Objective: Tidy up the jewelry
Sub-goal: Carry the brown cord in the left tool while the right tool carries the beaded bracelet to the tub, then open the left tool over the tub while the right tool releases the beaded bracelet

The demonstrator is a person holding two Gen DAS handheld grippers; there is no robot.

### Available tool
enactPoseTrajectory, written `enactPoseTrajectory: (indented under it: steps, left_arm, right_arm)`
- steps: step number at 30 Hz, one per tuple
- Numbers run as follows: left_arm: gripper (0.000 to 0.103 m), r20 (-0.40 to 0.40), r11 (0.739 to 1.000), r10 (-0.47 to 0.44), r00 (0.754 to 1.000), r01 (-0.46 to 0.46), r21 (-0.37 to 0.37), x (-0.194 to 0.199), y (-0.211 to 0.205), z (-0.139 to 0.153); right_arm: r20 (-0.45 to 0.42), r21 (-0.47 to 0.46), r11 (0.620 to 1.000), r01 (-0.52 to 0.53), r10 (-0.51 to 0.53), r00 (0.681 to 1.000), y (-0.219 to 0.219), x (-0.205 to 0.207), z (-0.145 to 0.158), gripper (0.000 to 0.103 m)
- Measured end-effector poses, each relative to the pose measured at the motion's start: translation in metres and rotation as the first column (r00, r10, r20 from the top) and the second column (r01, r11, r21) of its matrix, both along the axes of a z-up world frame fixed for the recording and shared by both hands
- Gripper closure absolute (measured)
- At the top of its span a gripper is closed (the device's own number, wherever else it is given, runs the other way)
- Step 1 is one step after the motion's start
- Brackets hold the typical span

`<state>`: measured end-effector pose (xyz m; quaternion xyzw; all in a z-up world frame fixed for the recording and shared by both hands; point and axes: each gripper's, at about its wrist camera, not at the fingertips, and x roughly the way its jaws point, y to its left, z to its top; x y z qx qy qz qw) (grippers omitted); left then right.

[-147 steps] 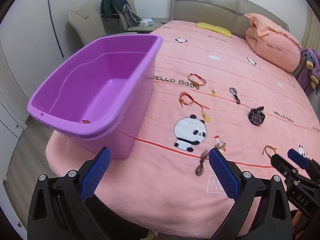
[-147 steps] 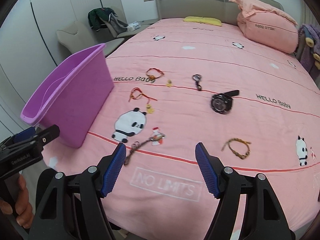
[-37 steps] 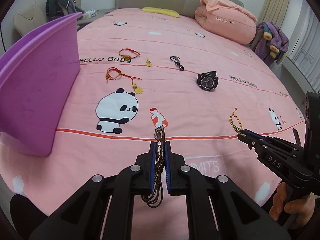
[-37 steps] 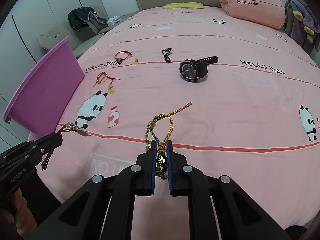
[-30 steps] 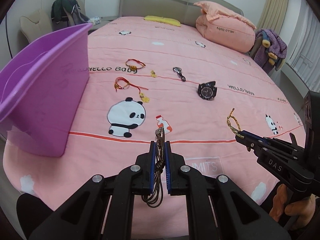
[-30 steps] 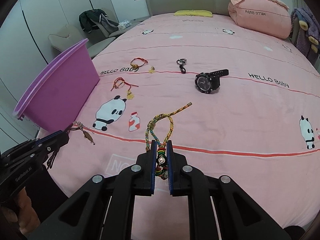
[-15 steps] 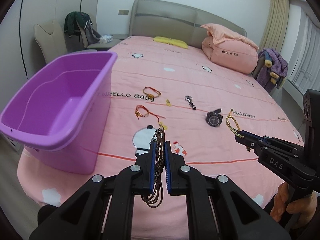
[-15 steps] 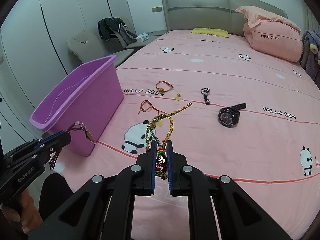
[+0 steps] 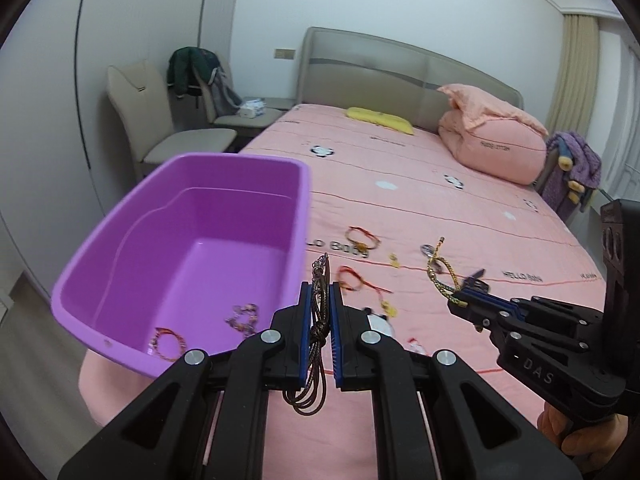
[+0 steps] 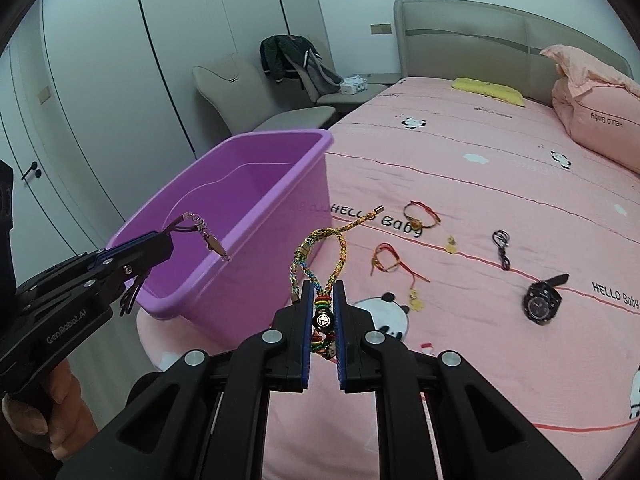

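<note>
So the purple tub (image 9: 192, 248) at the bed's (image 9: 460, 208) near-left corner now fills way more of both views than a second ago, meaning both hands have swung their loads up toward it; drop-off looks like the next step. The left tool (image 9: 319, 332) is pressed together on a brown cord necklace (image 9: 316, 360), near the tub's right wall. The right tool (image 10: 323, 332) pinches a braided multicolour bracelet (image 10: 320, 256), not over the rim yet. Two bracelets (image 9: 240, 318) already lie inside. The tub's floor is hidden from the right view, and the watch (image 10: 542, 306) hides behind the right tool in the left view.
</note>
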<state>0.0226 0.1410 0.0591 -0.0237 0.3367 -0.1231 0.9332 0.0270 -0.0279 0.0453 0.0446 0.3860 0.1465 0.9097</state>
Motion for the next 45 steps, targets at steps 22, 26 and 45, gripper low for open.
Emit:
enactPoseTrajectory:
  steps: [22, 26, 45]
  left_arm:
    - [0.094, -0.136, 0.961, 0.270, 0.953, -0.259, 0.094, 0.080, 0.105, -0.031]
    - [0.094, -0.183, 0.955, 0.294, 0.938, -0.279, 0.103, 0.088, 0.113, -0.042]
    - [0.020, -0.166, 0.899, 0.428, 0.889, -0.400, 0.177, 0.078, 0.130, -0.041]
  right_arm:
    - [-0.067, 0.018, 0.980, -0.198, 0.198, 0.978, 0.130, 0.087, 0.002, 0.093]
    - [-0.102, -0.002, 0.979, -0.206, 0.205, 0.973, 0.140, 0.096, -0.007, 0.093]
    - [-0.055, -0.112, 0.980, -0.162, 0.157, 0.986, 0.137, 0.101, -0.002, 0.056]
